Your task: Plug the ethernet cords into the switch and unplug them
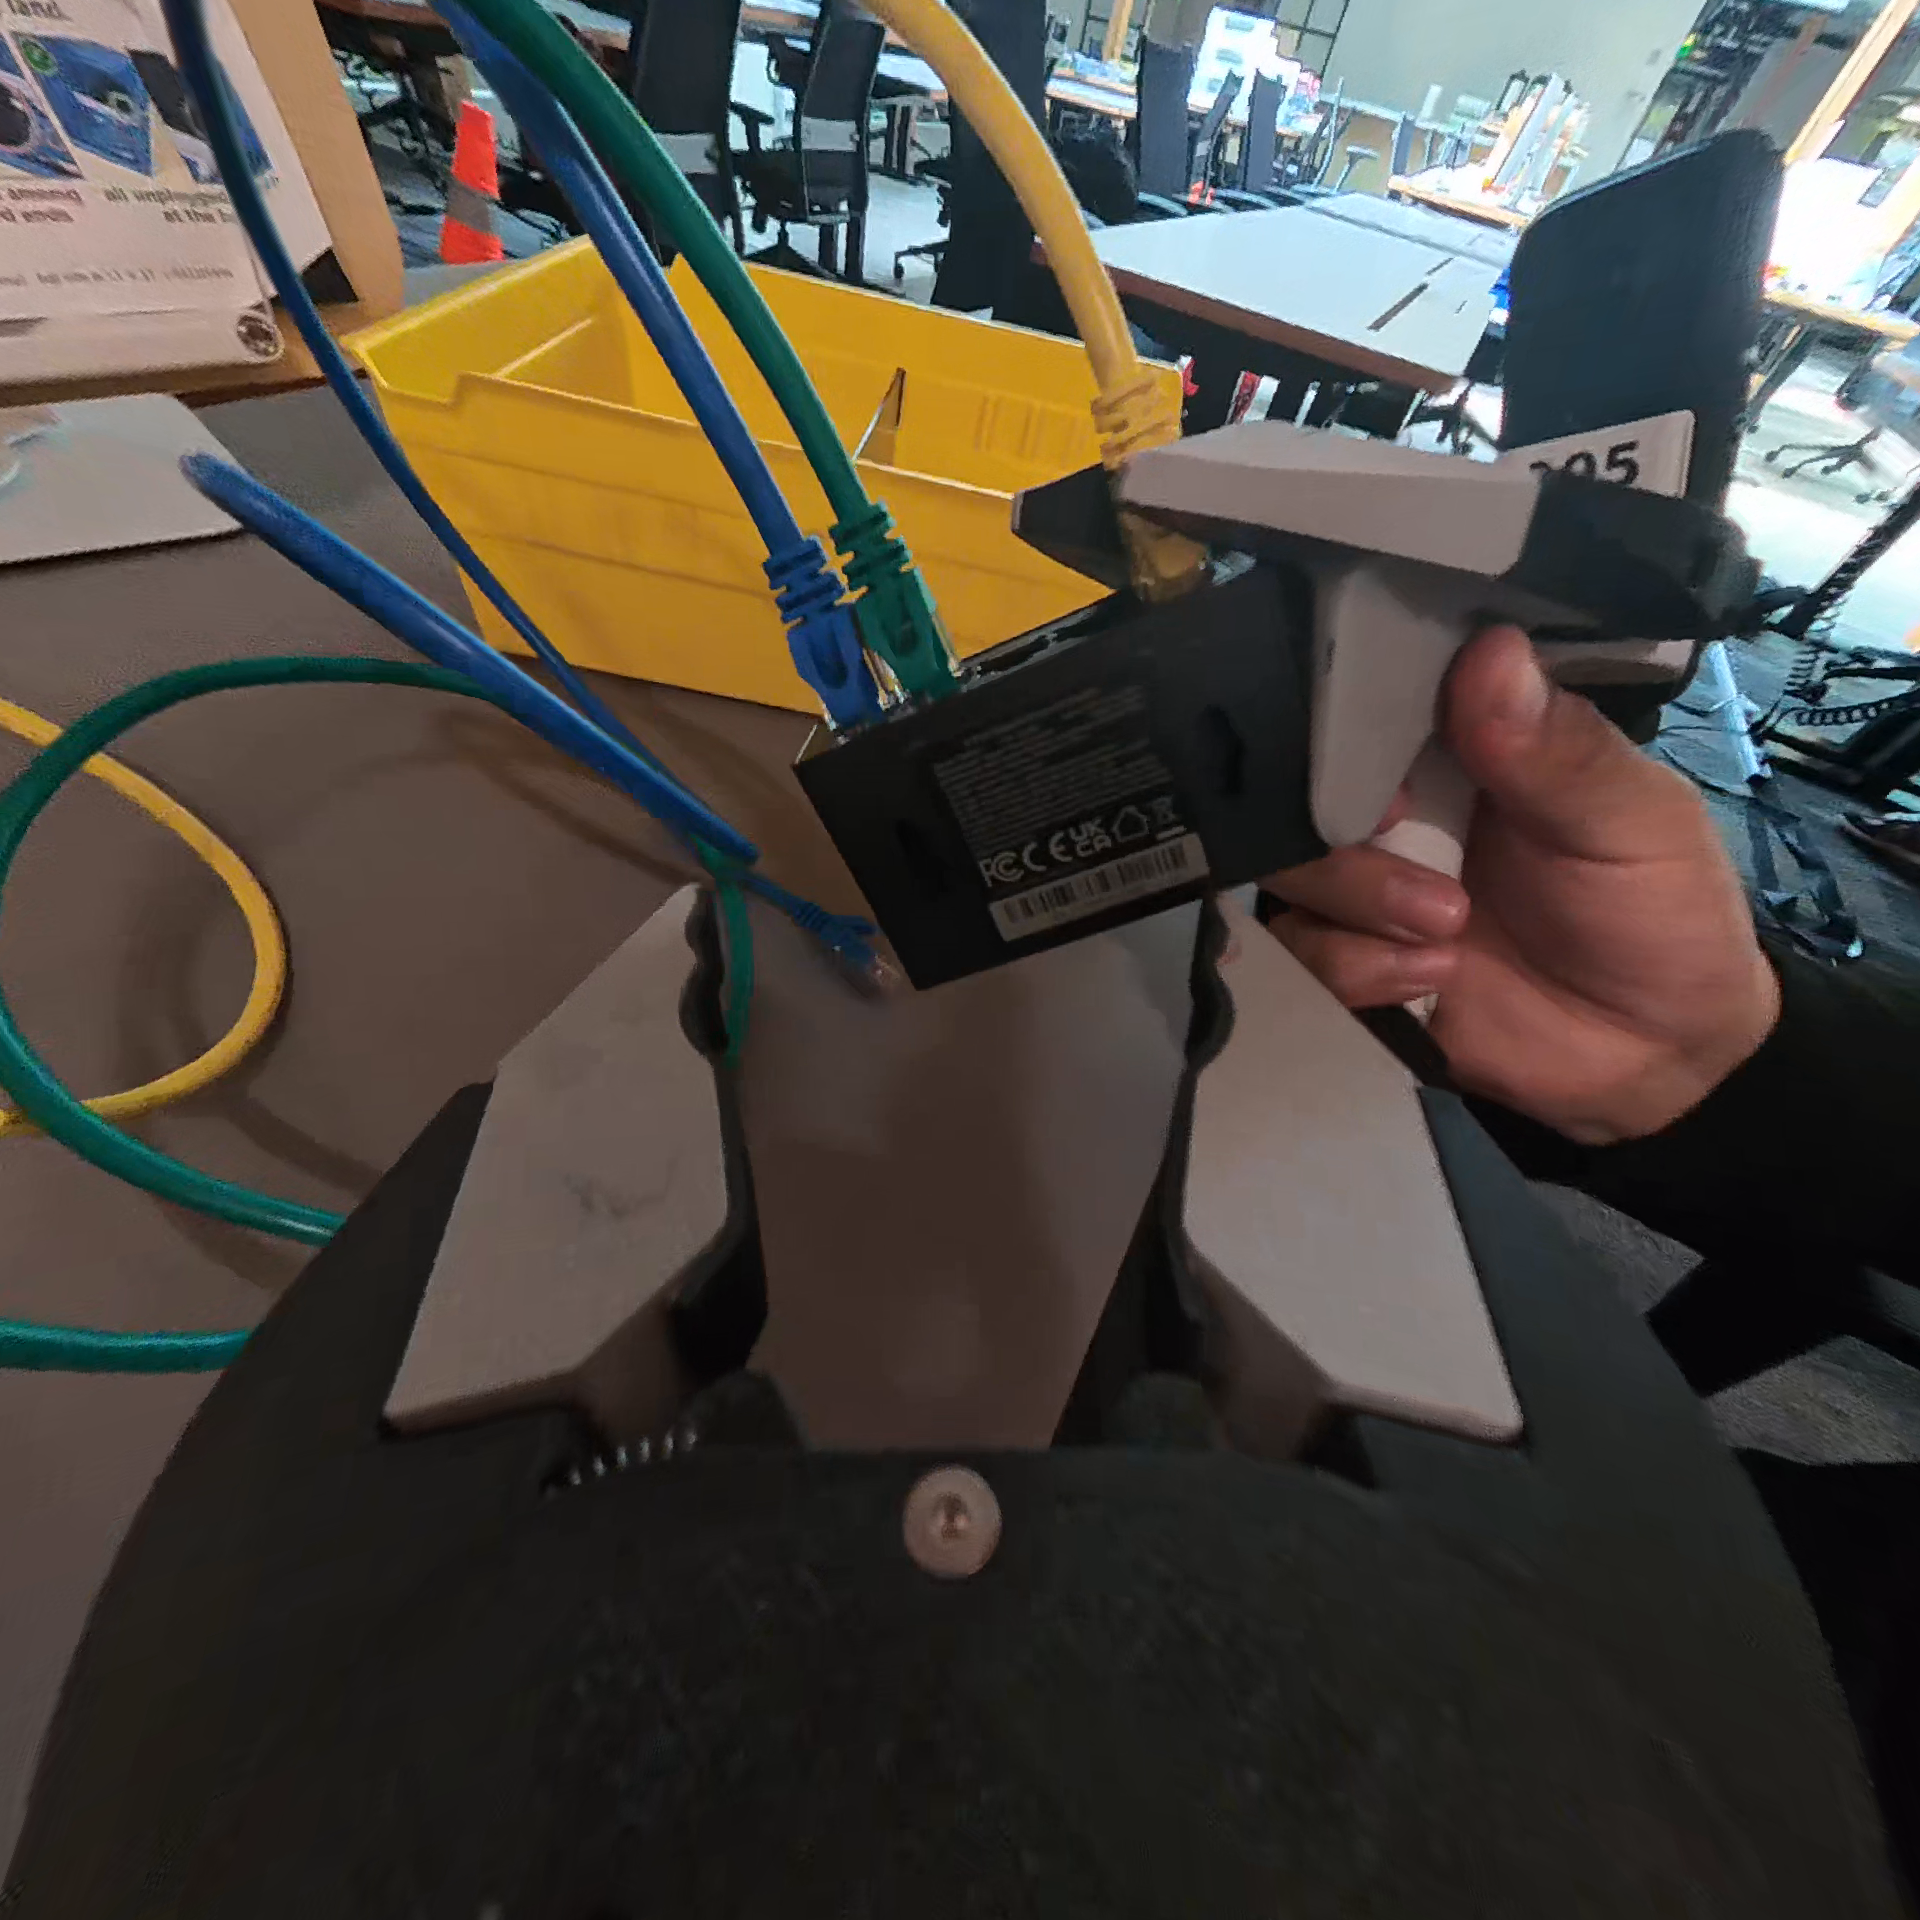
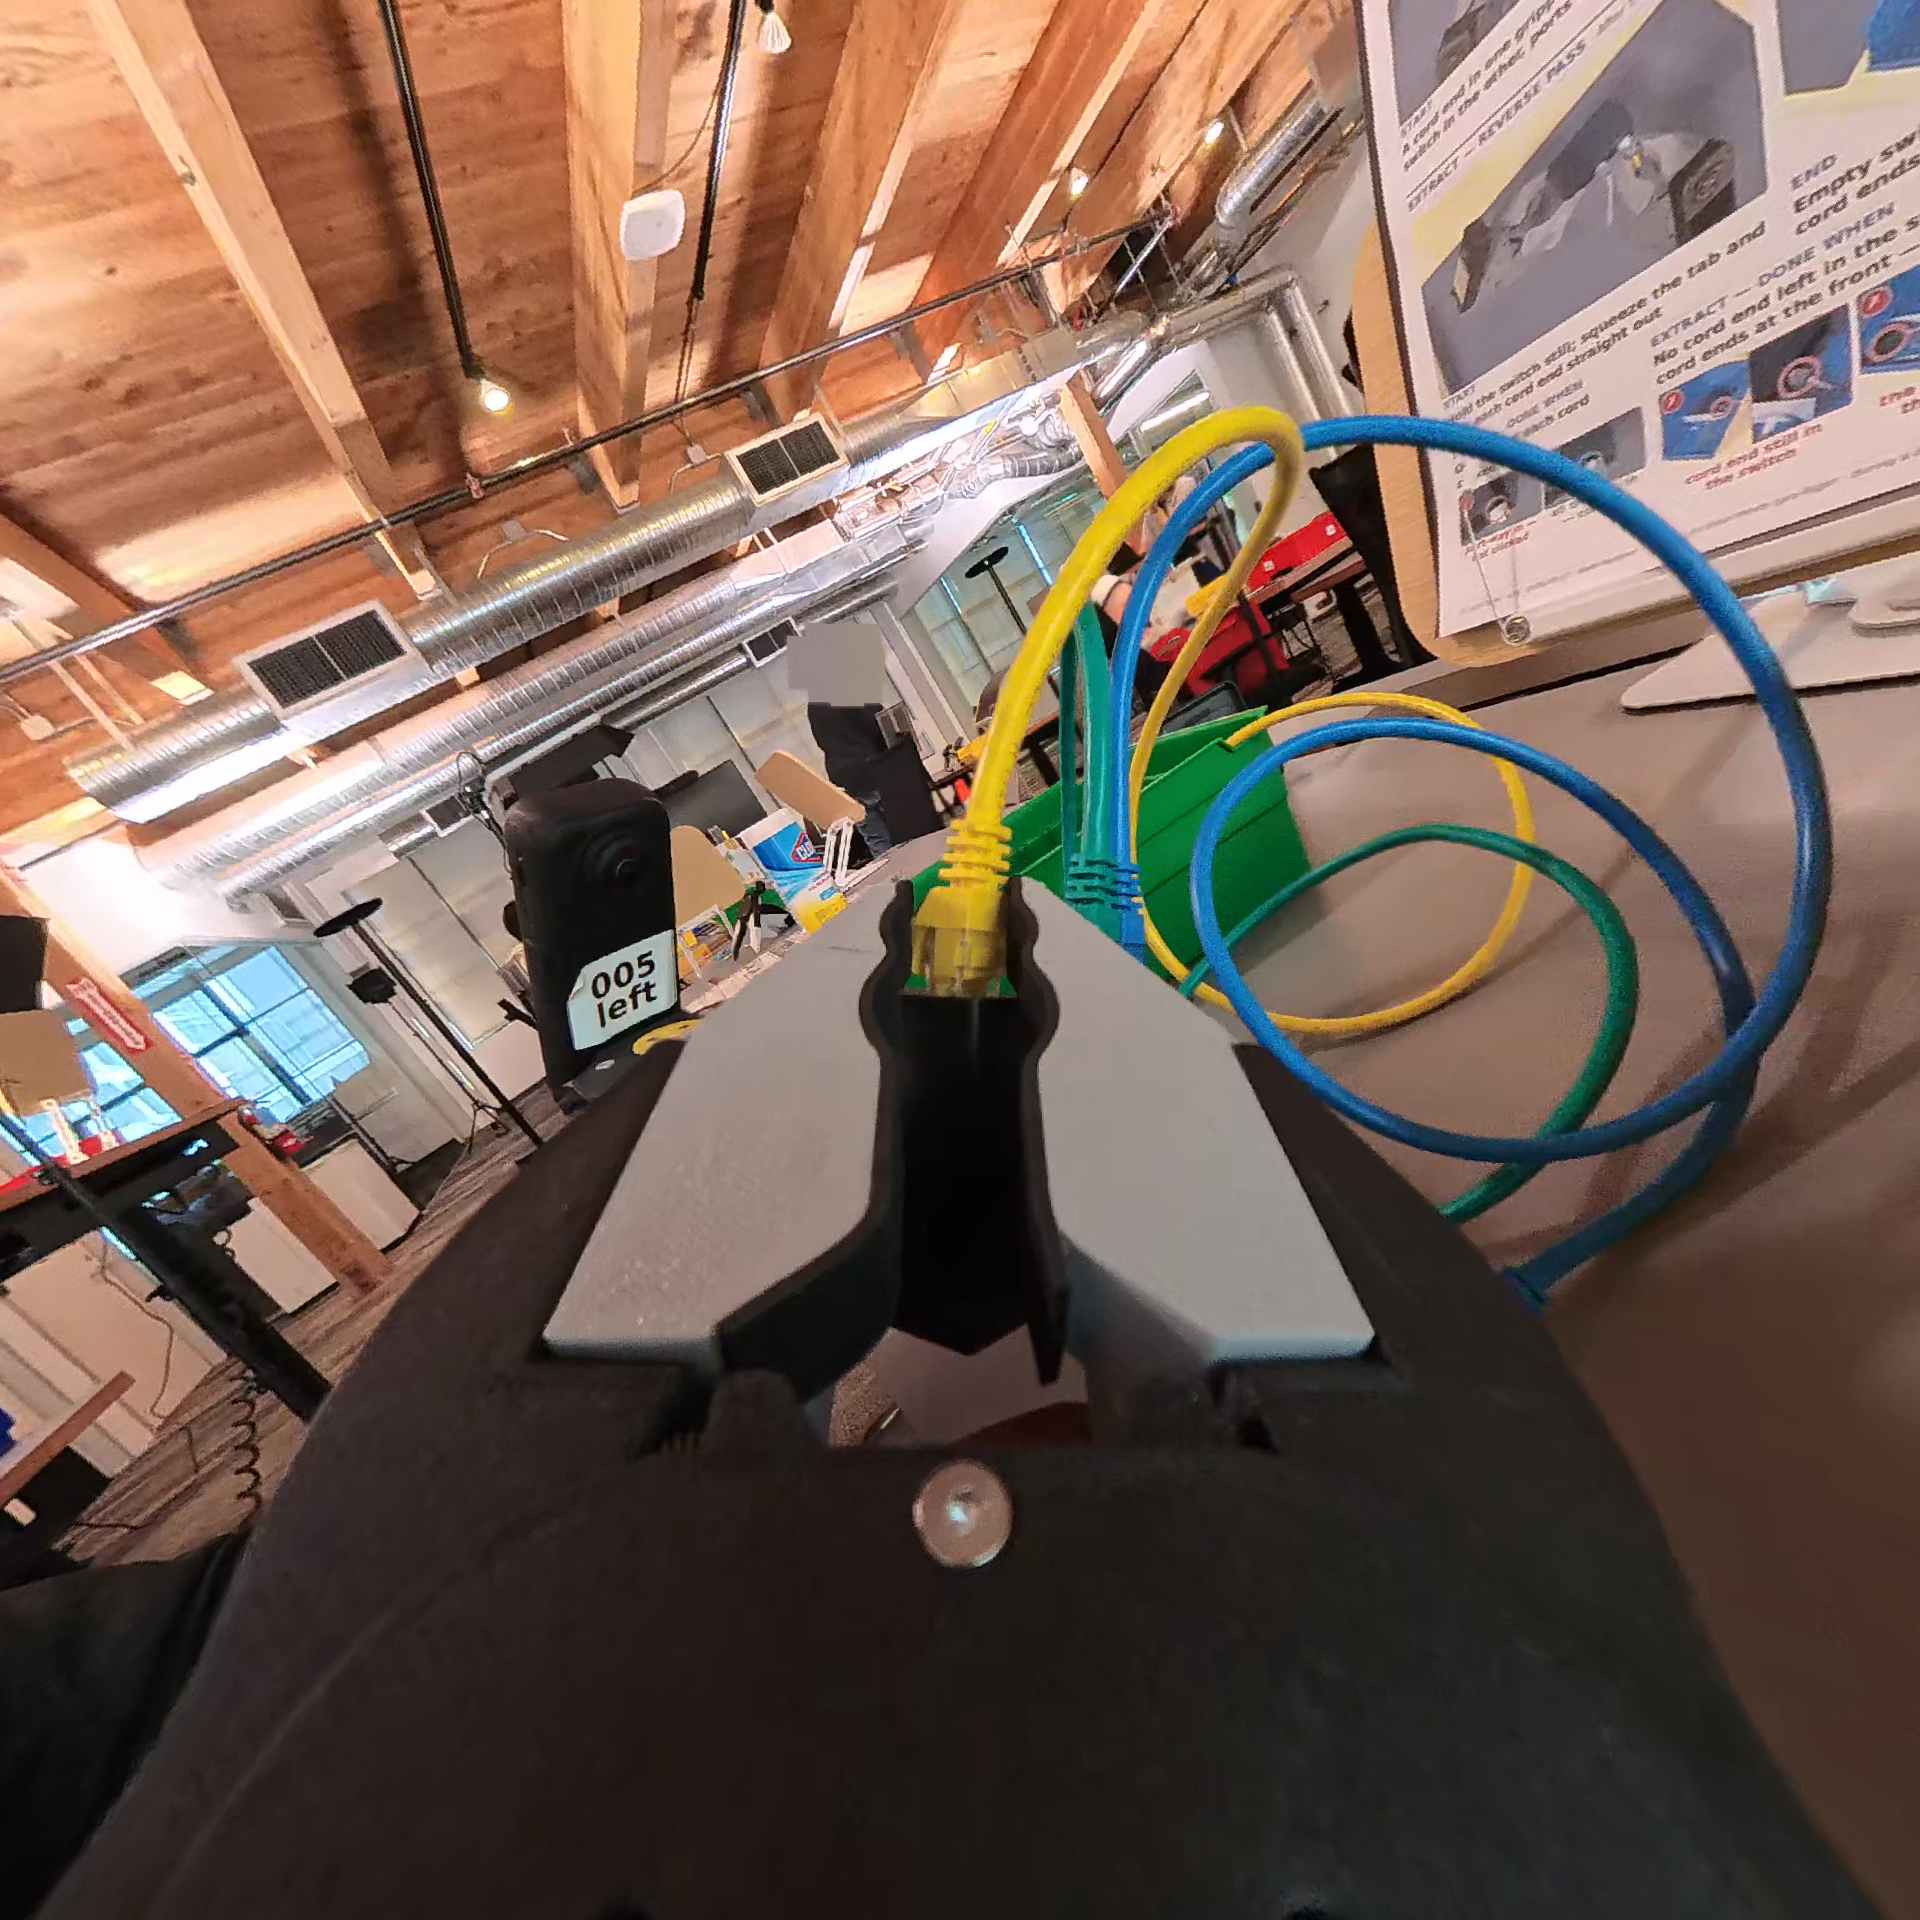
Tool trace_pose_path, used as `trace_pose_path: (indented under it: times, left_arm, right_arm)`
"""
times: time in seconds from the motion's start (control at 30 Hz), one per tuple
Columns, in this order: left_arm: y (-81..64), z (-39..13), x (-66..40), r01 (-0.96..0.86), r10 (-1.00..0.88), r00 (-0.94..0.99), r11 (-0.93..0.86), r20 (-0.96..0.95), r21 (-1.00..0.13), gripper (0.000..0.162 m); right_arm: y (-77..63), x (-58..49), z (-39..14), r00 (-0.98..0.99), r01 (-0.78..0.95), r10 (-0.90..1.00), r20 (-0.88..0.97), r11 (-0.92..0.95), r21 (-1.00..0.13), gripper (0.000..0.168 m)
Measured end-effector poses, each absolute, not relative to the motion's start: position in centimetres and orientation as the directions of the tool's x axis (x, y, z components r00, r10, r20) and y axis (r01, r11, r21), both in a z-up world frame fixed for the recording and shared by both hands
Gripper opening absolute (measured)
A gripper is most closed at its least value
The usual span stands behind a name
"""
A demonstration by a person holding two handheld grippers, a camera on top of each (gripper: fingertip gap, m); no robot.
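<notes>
In the left wrist view the black switch (image 1: 1070, 790) hangs tilted in the air, label side towards me, just past my left gripper (image 1: 956, 935). That gripper is open, and its left fingertip (image 1: 707, 935) stands apart from the switch. A blue plug (image 1: 821, 634) and a green plug (image 1: 894, 603) sit in its ports. My right gripper (image 1: 1132, 520), held by a hand (image 1: 1558, 883), is shut on the yellow plug (image 1: 1153, 551) at the switch's port edge. The right wrist view shows that gripper (image 2: 961, 966) clamped on the yellow plug (image 2: 971, 883). A loose blue plug (image 1: 852, 945) lies by my left fingertip.
A yellow bin (image 1: 623, 499) stands on the brown table (image 1: 416, 935) behind the switch. Loops of yellow, green and blue cord lie at the left (image 1: 249, 935) and show in the right wrist view (image 2: 1558, 935). A printed instruction board (image 1: 125, 156) stands at the back left. The grippers' ends are close to 7 centimetres from one another.
</notes>
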State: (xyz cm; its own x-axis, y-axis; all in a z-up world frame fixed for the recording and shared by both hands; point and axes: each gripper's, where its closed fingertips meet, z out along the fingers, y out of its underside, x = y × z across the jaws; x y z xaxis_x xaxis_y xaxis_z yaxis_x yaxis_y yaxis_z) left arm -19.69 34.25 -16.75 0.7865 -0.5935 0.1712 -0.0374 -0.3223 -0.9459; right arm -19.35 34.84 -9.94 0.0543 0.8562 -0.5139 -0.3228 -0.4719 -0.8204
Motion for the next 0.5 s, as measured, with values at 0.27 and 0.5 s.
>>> trace_pose_path:
  times: [0.27,0.5]
  left_arm:
    - [34.7,-19.4,-19.8,-0.256,-0.562,0.827,-0.323,-0.033,-0.911,0.093]
    - [35.1,-19.7,-20.9,-0.384,-0.512,0.836,-0.284,-0.200,-0.879,0.088]
  right_arm:
    - [33.5,-20.8,-10.7,0.000,-0.256,0.865,-0.501,-0.484,-0.837,0.014]
    - [33.4,-21.0,-10.9,-0.016,-0.259,0.848,-0.529,-0.515,-0.817,0.014]
